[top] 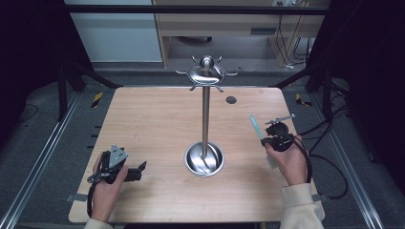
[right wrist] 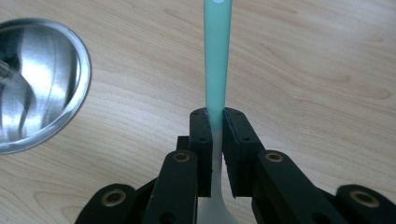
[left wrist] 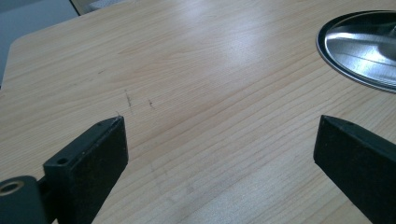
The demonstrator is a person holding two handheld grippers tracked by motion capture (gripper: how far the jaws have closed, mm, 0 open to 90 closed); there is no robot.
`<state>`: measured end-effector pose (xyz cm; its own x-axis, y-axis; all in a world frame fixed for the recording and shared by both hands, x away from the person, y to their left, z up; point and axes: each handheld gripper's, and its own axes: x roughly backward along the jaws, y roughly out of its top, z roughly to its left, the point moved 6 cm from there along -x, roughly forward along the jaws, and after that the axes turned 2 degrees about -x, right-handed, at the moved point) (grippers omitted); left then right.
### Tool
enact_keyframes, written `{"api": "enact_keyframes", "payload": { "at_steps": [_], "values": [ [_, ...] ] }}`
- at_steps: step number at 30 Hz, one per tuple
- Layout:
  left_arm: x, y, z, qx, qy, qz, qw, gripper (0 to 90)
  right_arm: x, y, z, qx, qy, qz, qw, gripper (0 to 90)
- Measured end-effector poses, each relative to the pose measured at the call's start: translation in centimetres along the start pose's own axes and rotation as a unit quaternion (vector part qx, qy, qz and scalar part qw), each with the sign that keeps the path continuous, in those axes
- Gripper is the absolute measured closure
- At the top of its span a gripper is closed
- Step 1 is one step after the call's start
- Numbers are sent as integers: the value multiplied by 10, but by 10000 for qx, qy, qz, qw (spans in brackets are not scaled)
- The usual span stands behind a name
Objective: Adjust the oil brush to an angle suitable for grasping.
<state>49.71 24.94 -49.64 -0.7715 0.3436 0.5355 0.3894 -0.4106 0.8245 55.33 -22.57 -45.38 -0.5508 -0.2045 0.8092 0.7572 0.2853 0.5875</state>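
Note:
My right gripper (right wrist: 215,114) is shut on a slim mint-green utensil handle (right wrist: 217,56), which sticks out forward past the jaws. Its paler, wider end runs back under the gripper. In the high view that gripper (top: 264,139) hovers over the table's right side with the handle (top: 255,126) pointing away and slightly left. A steel stand (top: 206,119) rises from a round dish base (top: 204,159) at the table's middle, topped by a ring of hooks (top: 206,72). My left gripper (top: 138,169) rests low at the front left, open (left wrist: 219,126) with only bare wood between its jaws.
The wooden table (top: 157,119) has a small dark hole (top: 231,99) near its far edge. Part of the shiny dish base (left wrist: 364,46) lies right of the left gripper, and in the right gripper view the dish base (right wrist: 37,84) is on the left. Black frame rails and cables surround the table.

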Motion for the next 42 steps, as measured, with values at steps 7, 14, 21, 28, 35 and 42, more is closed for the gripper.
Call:
{"api": "enact_keyframes", "payload": {
  "at_steps": [7, 14, 21, 28, 35, 42],
  "values": [
    [2, 0, 2, 35, 21, -16, 10000, 26, 11, 5, -1, 11, -10, -343, 9994, 828],
    [1, 0, 3, 71, -3, -24, 10000, 26, 21, 10, -4, -52, 102, -702, 9975, 828],
    [2, 1, 2, 49, 13, -42, 10000, 25, 30, 13, -4, -22, 106, -916, 9957, 828],
    [1, 1, 3, 58, 11, -50, 10000, 25, 43, 18, -3, -30, 187, -1185, 9928, 828],
    [1, 1, 2, 43, 1, -42, 10000, 25, 58, 23, 1, -23, 323, -1410, 9895, 828],
    [1, 1, 2, 57, -11, -73, 10000, 25, 66, 25, 1, -63, 470, -1550, 9868, 828]
  ]
}}
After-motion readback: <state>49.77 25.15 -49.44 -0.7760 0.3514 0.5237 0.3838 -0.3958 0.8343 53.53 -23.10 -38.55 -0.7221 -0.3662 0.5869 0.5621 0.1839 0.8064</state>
